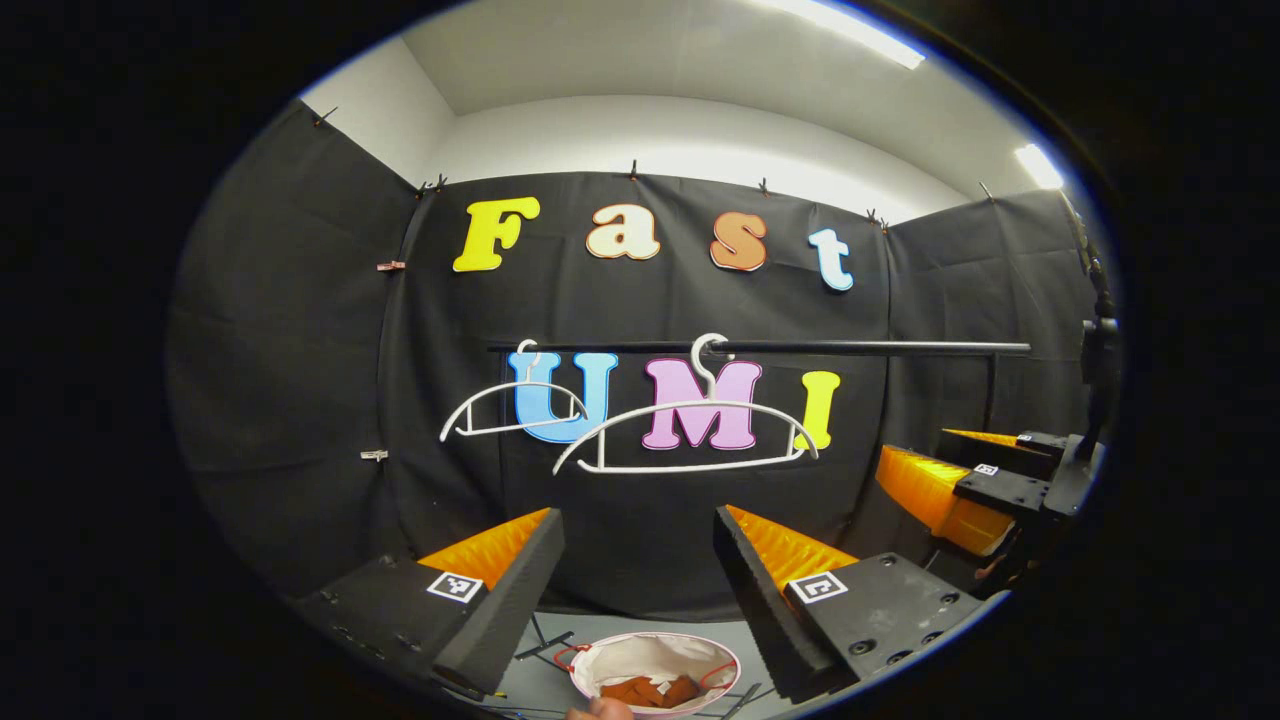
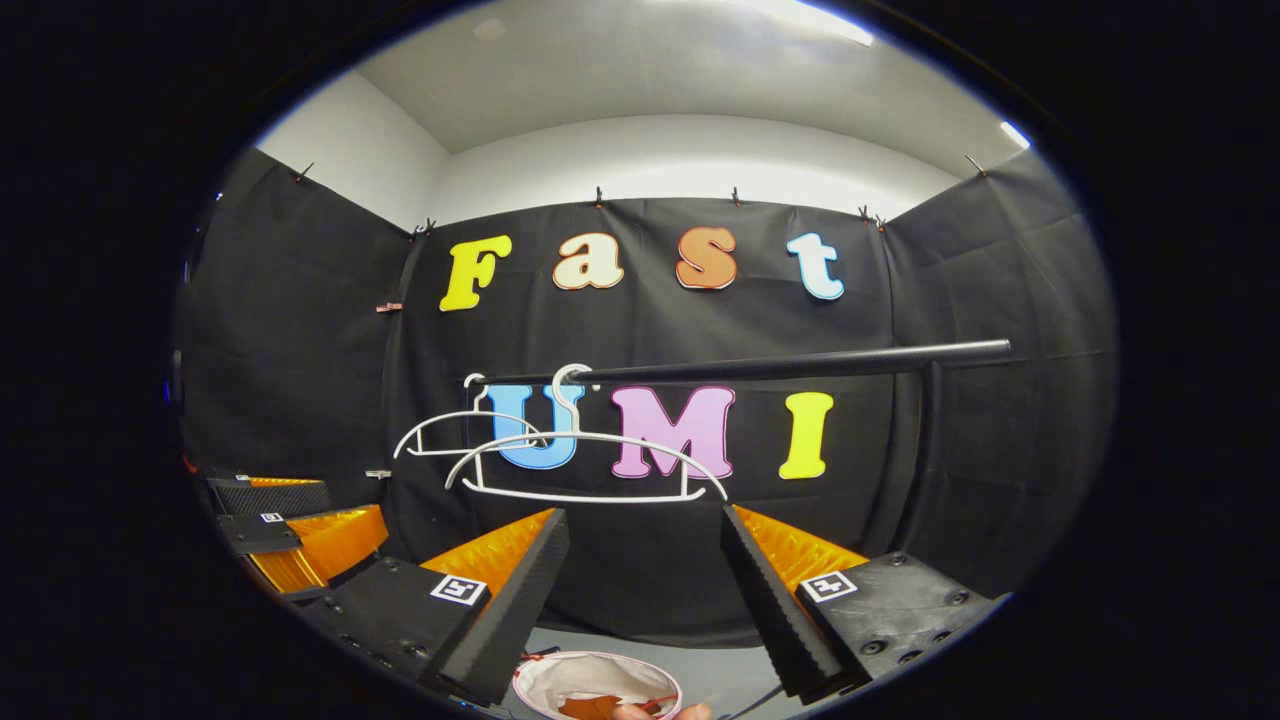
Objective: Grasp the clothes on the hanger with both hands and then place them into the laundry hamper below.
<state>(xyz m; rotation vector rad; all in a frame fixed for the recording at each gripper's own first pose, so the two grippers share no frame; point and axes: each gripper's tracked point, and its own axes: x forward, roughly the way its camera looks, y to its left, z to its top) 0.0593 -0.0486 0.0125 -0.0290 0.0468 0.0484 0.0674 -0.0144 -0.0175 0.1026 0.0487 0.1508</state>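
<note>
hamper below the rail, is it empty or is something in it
Not empty: the hamper holds a crumpled orange-brown garment, while both hangers on the rail hang bare.

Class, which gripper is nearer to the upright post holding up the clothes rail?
Right. The post stands ahead and right of the right gripper; the left gripper sits farther left, beyond it.

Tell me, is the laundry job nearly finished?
It looks finished. Both white hangers hang bare on the black rail, and orange-brown clothes lie in the hamper below. The left claw and right claw are open and empty; nothing seems left.
</note>
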